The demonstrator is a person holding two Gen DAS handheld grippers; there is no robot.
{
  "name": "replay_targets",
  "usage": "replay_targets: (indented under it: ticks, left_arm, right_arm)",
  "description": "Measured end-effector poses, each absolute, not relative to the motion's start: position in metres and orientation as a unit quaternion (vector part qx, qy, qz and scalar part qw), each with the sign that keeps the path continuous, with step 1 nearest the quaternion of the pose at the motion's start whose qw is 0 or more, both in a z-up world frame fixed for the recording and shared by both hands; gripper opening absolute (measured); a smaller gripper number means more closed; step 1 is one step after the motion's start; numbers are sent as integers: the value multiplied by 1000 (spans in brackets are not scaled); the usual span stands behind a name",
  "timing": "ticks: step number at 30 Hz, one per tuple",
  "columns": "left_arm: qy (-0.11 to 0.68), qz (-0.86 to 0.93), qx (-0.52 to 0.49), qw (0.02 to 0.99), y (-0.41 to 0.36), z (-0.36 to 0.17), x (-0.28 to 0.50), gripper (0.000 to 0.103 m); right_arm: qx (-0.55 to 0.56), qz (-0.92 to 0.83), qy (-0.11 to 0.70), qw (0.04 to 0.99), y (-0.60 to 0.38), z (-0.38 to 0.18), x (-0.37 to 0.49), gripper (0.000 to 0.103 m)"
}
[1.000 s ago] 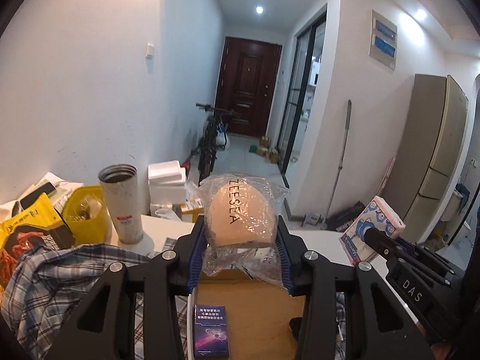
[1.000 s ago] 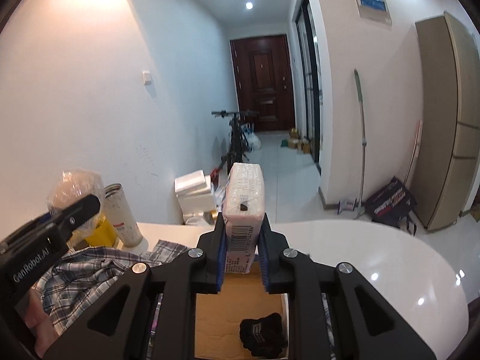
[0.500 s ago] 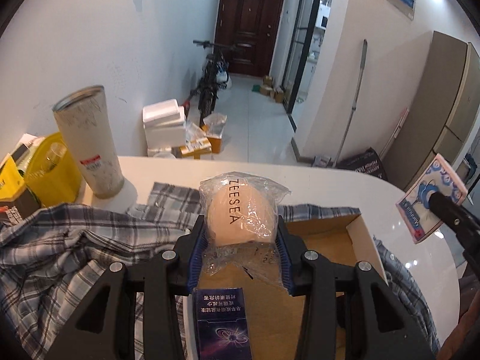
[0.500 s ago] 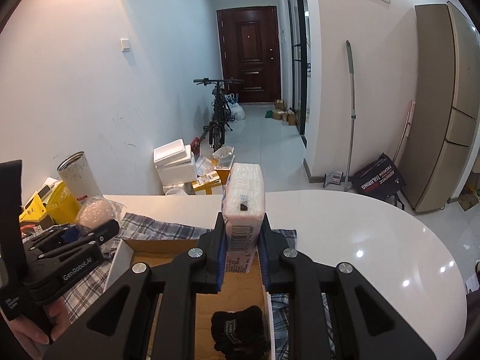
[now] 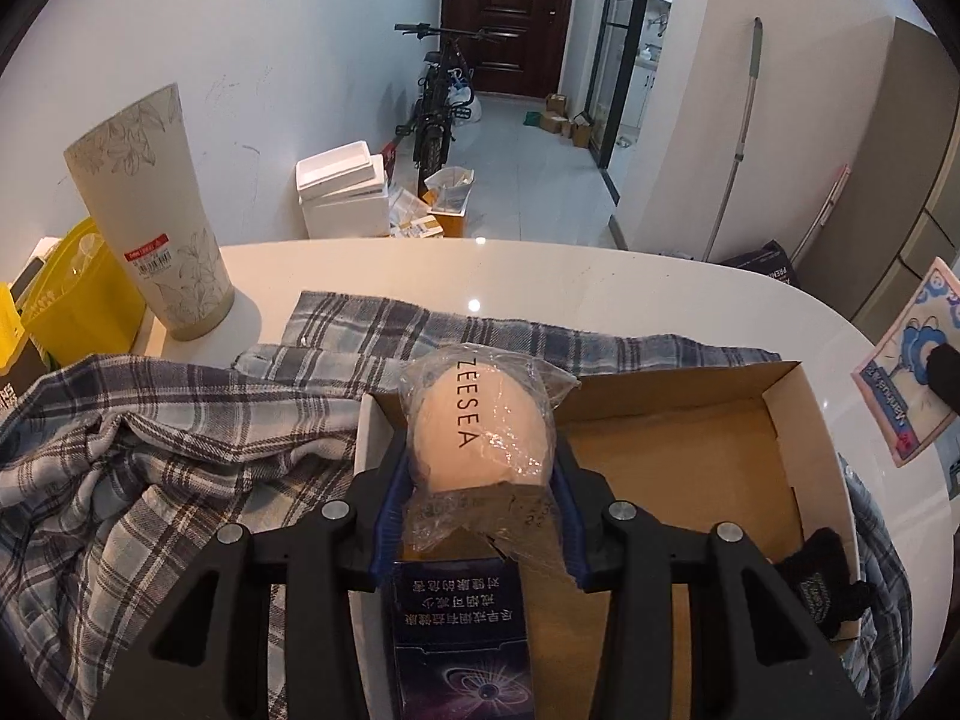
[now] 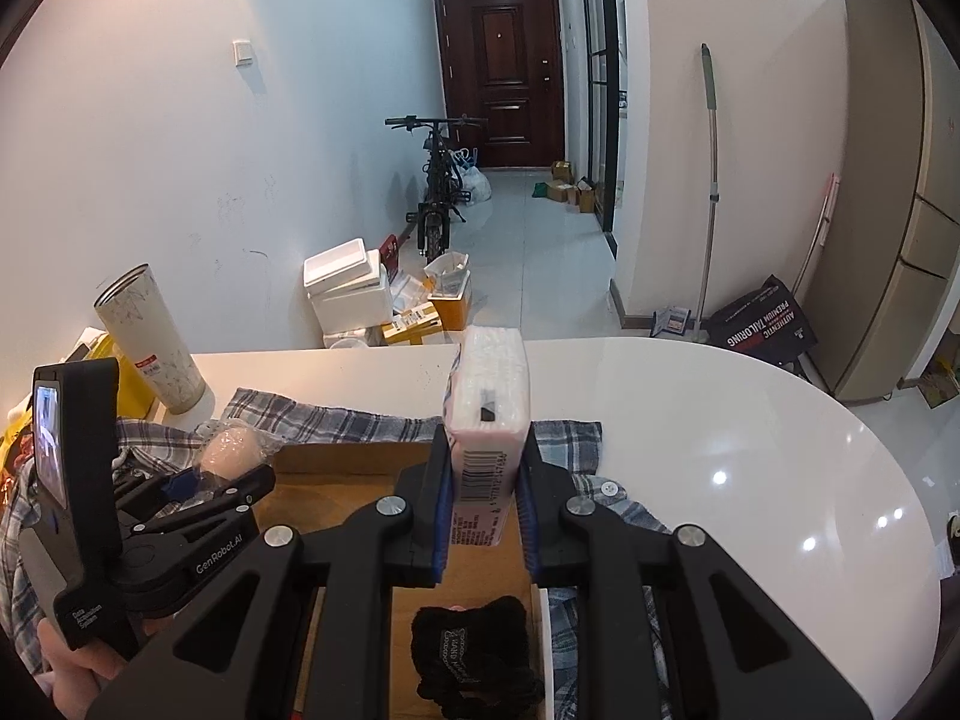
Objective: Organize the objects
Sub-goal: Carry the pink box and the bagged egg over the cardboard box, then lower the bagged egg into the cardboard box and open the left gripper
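Note:
My left gripper (image 5: 480, 480) is shut on a peach egg-shaped sponge in a clear ZEESEA wrapper (image 5: 480, 420), held over the left end of an open cardboard box (image 5: 678, 450). My right gripper (image 6: 483, 483) is shut on a white and pink tissue pack (image 6: 489, 396), above the same cardboard box (image 6: 348, 471). Inside the box lie a dark blue carton (image 5: 459, 648) and a black rolled cloth item (image 6: 474, 648). The tissue pack (image 5: 906, 366) also shows at the right edge of the left wrist view, and the wrapped sponge (image 6: 231, 447) at the left of the right wrist view.
The box rests on a crumpled plaid shirt (image 5: 180, 438) spread over a white rounded table (image 6: 750, 420). A tall patterned tumbler (image 5: 150, 210) and a yellow container (image 5: 78, 300) stand at the back left. A person's hand (image 6: 66, 666) holds the left gripper.
Both grippers have come down and tilted toward the box, the left one much more. The box interior and shirt now fill the lower views. Each grip is unchanged.

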State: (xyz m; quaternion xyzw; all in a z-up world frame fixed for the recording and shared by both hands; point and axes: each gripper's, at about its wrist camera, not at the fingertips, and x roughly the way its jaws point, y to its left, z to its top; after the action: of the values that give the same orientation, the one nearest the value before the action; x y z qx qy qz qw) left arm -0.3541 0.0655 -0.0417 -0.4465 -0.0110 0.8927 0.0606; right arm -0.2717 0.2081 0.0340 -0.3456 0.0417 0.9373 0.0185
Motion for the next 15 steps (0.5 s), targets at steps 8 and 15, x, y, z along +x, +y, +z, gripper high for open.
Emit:
replay_targets:
  ticks: [8, 15]
  left_arm:
    - [-11, 884, -463, 56, 62, -53, -360, 44]
    - [-6, 882, -468, 54, 64, -53, -358, 54]
  right_arm:
    - [-346, 937, 44, 19, 209, 34, -272, 18]
    - [-347, 937, 46, 20, 211, 34, -274, 18]
